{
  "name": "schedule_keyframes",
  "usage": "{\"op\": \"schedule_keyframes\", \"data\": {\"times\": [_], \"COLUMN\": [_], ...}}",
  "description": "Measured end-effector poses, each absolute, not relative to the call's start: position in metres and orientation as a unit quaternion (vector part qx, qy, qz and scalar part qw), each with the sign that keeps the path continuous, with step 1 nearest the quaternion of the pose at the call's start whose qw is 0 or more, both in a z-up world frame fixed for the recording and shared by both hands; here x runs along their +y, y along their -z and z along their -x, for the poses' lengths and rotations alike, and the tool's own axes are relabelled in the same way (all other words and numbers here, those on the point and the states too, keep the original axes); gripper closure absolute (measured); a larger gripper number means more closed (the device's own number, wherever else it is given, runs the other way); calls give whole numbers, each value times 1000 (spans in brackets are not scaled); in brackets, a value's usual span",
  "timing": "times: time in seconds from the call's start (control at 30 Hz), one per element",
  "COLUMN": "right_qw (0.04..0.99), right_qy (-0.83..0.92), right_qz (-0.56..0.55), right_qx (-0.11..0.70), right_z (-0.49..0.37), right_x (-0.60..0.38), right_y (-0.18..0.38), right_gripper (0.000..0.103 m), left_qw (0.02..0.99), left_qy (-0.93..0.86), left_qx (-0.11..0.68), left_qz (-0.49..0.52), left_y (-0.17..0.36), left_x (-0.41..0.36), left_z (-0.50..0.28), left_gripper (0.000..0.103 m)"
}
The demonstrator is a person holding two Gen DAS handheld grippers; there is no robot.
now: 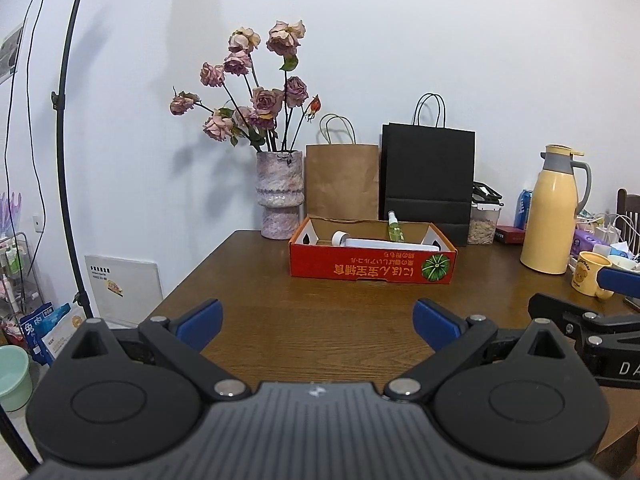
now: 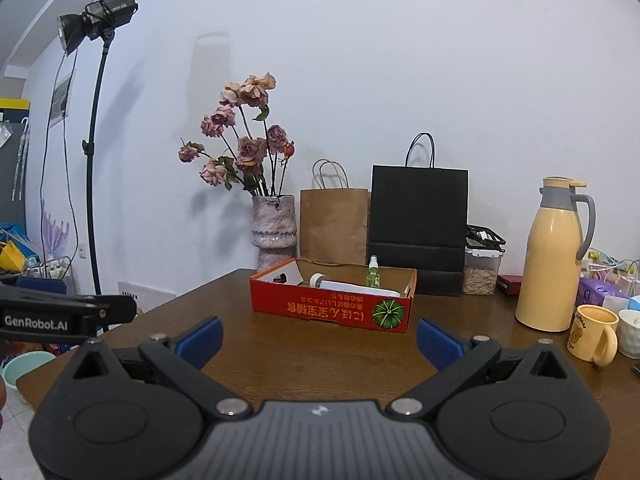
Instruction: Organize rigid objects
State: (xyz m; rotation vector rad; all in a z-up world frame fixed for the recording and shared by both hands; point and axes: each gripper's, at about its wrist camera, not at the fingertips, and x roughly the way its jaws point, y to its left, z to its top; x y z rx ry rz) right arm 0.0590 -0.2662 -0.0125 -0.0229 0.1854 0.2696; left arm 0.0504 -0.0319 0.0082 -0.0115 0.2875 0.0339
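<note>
Bottles [image 1: 384,242] lie in red box [image 1: 372,268], vase [image 1: 279,194] and bags [image 1: 428,176] behind.

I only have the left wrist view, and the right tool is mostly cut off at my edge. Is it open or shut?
Observer: Open. The right tool has its blue fingers spread wide, with nothing between them.
Operator: What is next to the yellow mug?
Observer: A white dimpled cup stands just right of it.
Operator: What tops the black stand?
Observer: A black studio light, with its reflector facing left.
</note>
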Motion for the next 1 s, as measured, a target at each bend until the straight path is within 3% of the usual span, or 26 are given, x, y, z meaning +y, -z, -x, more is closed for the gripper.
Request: {"op": "schedule_keyframes", "data": {"times": [1.0], "right_qw": [986], "right_qy": [-137], "right_qz": [13], "right_qx": [92], "right_z": [-54], "right_x": [-264], "right_y": [15], "right_gripper": [0], "left_qw": [989], "left_qy": [-18], "left_qx": [146], "left_qz": [7], "left_y": [-3], "left_x": [-31], "left_z": [-47], "left_gripper": [0]}}
